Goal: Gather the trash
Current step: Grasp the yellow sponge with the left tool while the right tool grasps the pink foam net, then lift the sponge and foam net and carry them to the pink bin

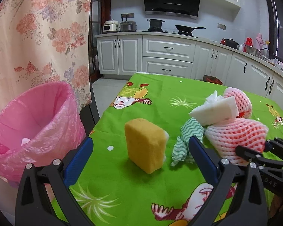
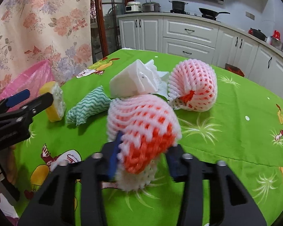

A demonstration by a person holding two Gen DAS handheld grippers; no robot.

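Note:
A pink and orange foam fruit net (image 2: 143,131) lies on the green tablecloth, and my right gripper (image 2: 142,159) is shut on its near end, the blue pads squeezing it. The same net (image 1: 235,137) shows at the right of the left wrist view, with the right gripper (image 1: 254,147) on it. My left gripper (image 1: 140,158) is open, and a yellow sponge (image 1: 145,146) stands upright just ahead between its fingers, untouched. A pink-lined trash bin (image 1: 34,122) stands beside the table's left edge.
A green wavy cloth (image 1: 186,137), a white foam block (image 1: 215,111), crumpled tissue (image 2: 154,69) and a second foam net (image 2: 194,86) lie clustered mid-table. The green tablecloth (image 2: 226,131) covers the table. A floral curtain (image 1: 37,37) hangs behind the bin; kitchen cabinets (image 1: 166,56) beyond.

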